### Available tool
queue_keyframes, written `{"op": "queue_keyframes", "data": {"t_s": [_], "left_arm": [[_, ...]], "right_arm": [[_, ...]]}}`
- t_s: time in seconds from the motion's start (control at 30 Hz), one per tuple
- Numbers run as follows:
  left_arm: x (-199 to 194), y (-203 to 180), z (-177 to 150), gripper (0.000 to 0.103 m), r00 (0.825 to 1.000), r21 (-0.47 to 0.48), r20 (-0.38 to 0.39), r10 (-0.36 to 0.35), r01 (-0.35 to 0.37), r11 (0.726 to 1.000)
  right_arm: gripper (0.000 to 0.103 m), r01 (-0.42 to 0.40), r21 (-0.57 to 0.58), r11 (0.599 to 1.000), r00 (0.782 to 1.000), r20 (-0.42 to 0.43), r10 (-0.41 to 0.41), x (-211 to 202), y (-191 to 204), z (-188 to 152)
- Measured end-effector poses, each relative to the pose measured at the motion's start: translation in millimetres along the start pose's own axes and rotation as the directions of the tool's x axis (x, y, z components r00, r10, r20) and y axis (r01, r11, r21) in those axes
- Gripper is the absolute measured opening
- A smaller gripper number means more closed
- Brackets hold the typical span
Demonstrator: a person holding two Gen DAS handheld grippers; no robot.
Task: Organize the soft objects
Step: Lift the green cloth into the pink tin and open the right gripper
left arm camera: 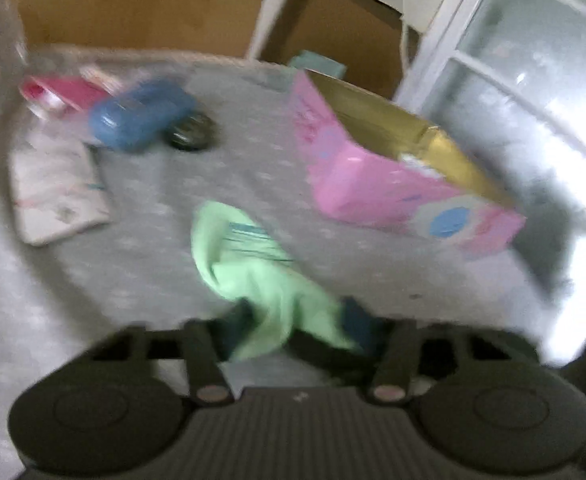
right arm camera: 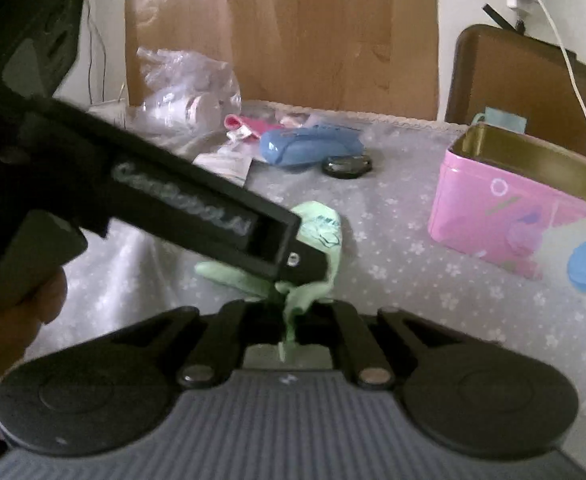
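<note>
A light green soft cloth (left arm camera: 253,264) with printed lines hangs crumpled over the grey flowered tablecloth (left arm camera: 165,184). My left gripper (left arm camera: 293,332) is shut on one end of it. In the right wrist view my right gripper (right arm camera: 287,320) is shut on a thin end of the same cloth (right arm camera: 317,232). The left gripper's black body (right arm camera: 153,196) reaches in from the left and covers part of the cloth. A pink open box (left arm camera: 393,176) with a gold inside stands to the right; it also shows in the right wrist view (right arm camera: 505,216).
At the back lie a blue case (left arm camera: 141,118), a black round object (left arm camera: 191,132), a pink item (left arm camera: 65,94) and a white packet (left arm camera: 59,196). A clear plastic bag (right arm camera: 185,88) sits at the back left. A brown chair back (right arm camera: 521,80) stands behind the table.
</note>
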State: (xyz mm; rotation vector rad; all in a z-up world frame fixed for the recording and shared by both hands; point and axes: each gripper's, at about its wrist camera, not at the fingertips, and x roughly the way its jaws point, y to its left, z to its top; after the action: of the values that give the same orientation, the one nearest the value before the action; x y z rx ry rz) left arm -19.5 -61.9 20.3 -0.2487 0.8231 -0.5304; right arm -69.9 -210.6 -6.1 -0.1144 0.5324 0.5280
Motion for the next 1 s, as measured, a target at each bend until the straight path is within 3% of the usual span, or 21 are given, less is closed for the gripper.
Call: {"op": "queue_keyframes", "data": {"t_s": [0.07, 0.17, 0.27, 0.37, 0.47, 0.5, 0.53, 0.6, 0.63, 0.67, 0.73, 0.77, 0.83, 1.0], "left_arm": [[-4.0, -10.1, 5.1, 0.04, 0.999, 0.021, 0.025, -0.031, 0.03, 0.999], [-13.5, -41.4, 18.0, 0.041, 0.993, 0.129, 0.106, -0.053, 0.04, 0.991], [-15.6, -76.4, 37.4, 0.046, 0.981, 0.23, 0.174, -0.084, 0.042, 0.972], [-4.8, -107.5, 60.6, 0.048, 0.968, 0.312, 0.218, -0.126, 0.053, 0.949], [17.3, -130.1, 83.2, 0.053, 0.958, 0.352, 0.245, -0.152, 0.058, 0.934], [26.7, -135.4, 90.8, 0.064, 0.958, 0.352, 0.247, -0.146, 0.052, 0.935], [36.4, -139.5, 94.8, 0.074, 0.959, 0.344, 0.253, -0.127, 0.033, 0.938], [52.5, -138.9, 99.3, 0.078, 0.961, 0.31, 0.272, -0.058, -0.03, 0.95], [56.5, -133.0, 99.6, 0.078, 0.963, 0.283, 0.269, -0.022, -0.057, 0.957], [56.3, -122.1, 98.2, 0.078, 0.967, 0.245, 0.256, -0.006, -0.059, 0.968], [48.8, -100.2, 91.3, 0.082, 0.969, 0.19, 0.246, -0.016, -0.032, 0.981], [39.8, -88.3, 85.5, 0.085, 0.965, 0.177, 0.262, -0.004, -0.044, 0.983], [22.2, -68.2, 71.4, 0.097, 0.949, 0.162, 0.311, 0.051, -0.105, 0.981], [-9.6, -9.6, 39.0, 0.097, 0.919, 0.092, 0.323, 0.226, -0.268, 0.959]], "right_arm": [[0.007, 0.005, 0.023, 1.0, 0.999, 0.043, -0.006, -5.9, -1.8, -1.8], [0.007, 0.085, -0.016, 0.996, 0.982, 0.169, -0.081, -23.9, 0.6, 1.0], [0.007, 0.183, -0.019, 0.983, 0.943, 0.288, -0.169, -40.9, -6.0, 11.2], [0.008, 0.279, 0.009, 0.96, 0.889, 0.377, -0.261, -52.8, -24.4, 24.9], [0.008, 0.365, 0.056, 0.929, 0.839, 0.413, -0.355, -56.3, -51.5, 39.9], [0.008, 0.392, 0.076, 0.917, 0.824, 0.414, -0.387, -55.6, -61.7, 43.9], [0.008, 0.413, 0.104, 0.905, 0.814, 0.404, -0.418, -53.5, -74.6, 48.6], [0.012, 0.465, 0.156, 0.872, 0.799, 0.351, -0.489, -39.6, -103.7, 57.1], [0.03, 0.488, 0.179, 0.854, 0.798, 0.305, -0.519, -28.9, -121.5, 60.1], [0.054, 0.491, 0.202, 0.847, 0.807, 0.262, -0.53, -20.3, -137.1, 60.2], [0.057, 0.522, 0.234, 0.82, 0.829, 0.085, -0.552, -4.0, -165.0, 58.7], [0.058, 0.527, 0.268, 0.807, 0.824, 0.074, -0.562, -6.6, -169.8, 53.8], [0.059, 0.493, 0.328, 0.805, 0.822, 0.127, -0.555, -22.2, -168.6, 41.6], [0.065, 0.423, 0.336, 0.842, 0.82, 0.252, -0.513, -44.1, -113.2, 23.6]]}}
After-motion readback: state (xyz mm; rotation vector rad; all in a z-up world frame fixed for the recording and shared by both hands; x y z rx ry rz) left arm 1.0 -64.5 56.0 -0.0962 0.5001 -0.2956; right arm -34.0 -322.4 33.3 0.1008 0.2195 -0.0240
